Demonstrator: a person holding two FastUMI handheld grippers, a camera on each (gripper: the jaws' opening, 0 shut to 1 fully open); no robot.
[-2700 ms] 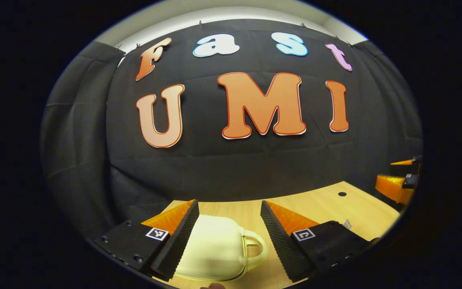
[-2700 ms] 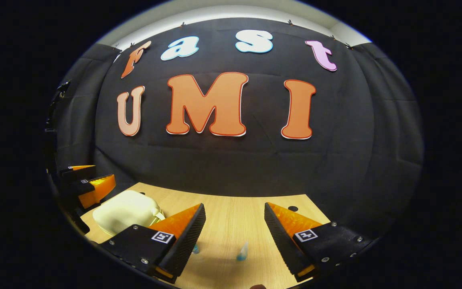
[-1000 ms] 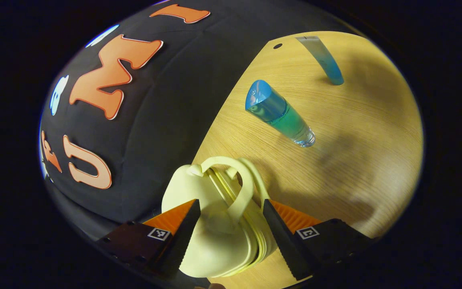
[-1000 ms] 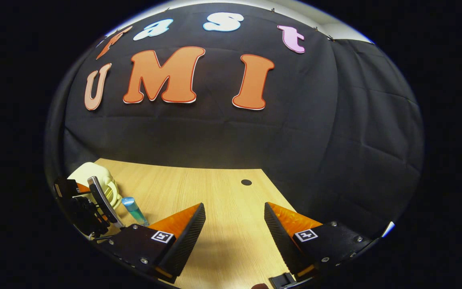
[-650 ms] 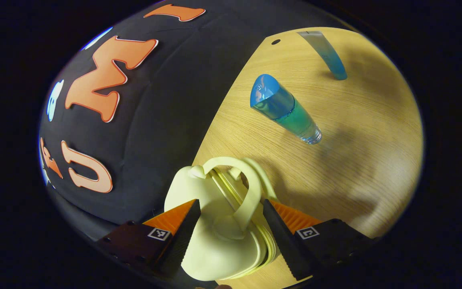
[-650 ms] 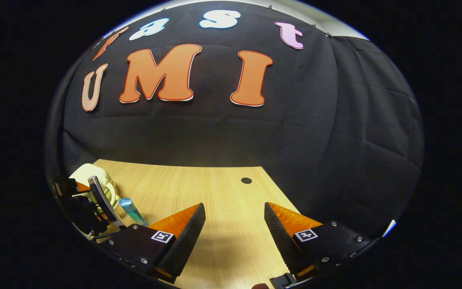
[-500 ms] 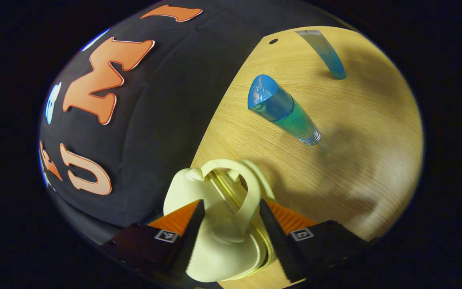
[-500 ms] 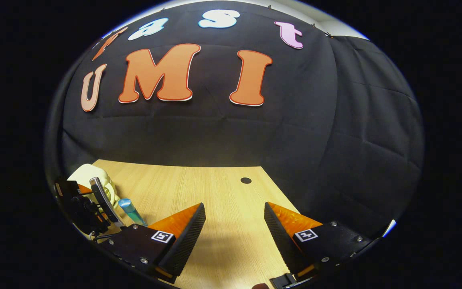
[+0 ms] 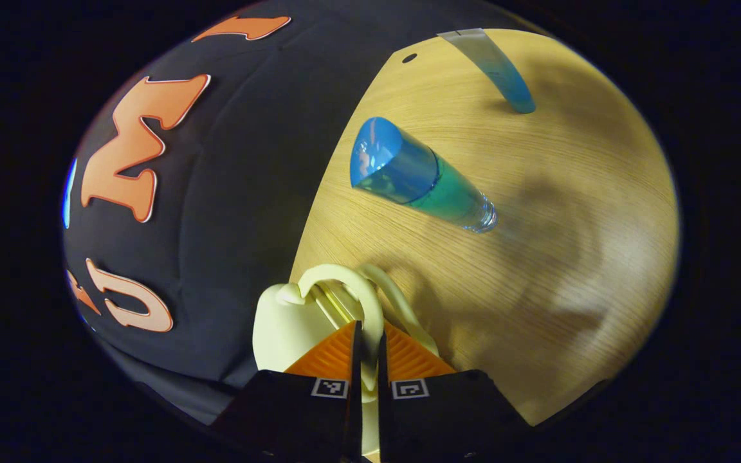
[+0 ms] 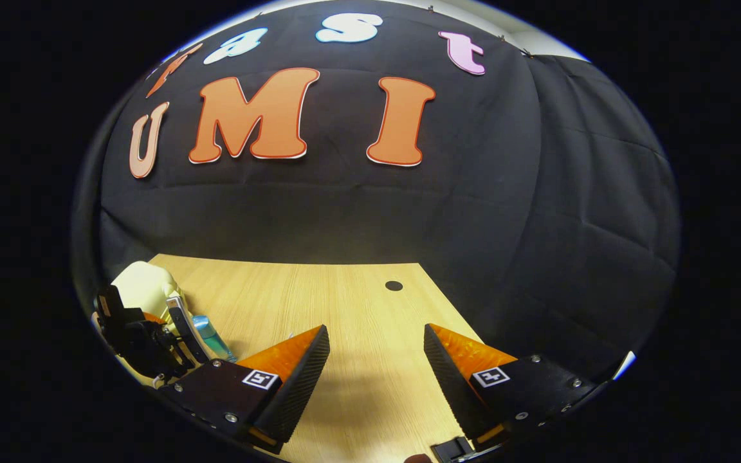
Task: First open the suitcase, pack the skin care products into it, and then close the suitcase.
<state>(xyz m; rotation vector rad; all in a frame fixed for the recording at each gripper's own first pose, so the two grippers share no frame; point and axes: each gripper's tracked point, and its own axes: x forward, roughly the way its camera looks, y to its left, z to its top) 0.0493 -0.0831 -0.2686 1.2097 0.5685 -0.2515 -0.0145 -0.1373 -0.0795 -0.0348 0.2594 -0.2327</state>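
Now left gripper [image 9: 365, 347] clenched on one loop handle [image 9: 370, 308] of cream suitcase [image 9: 280, 325], which sits at table [image 9: 538, 270] edge by booth wall. We judge step as opening: we pull handle steadily away from other half, no jerk, else light case lifts. Blue bottle [image 9: 415, 177] stands near; tube [image 9: 493, 67] farther off. Right gripper [image 10: 375, 350] released, empty, hovering over bare table; we could brace case.

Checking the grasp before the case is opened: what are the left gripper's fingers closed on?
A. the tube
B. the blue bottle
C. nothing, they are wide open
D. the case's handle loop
D: in the left gripper view the left gripper has both fingers pinched on the cream handle loop of the case.
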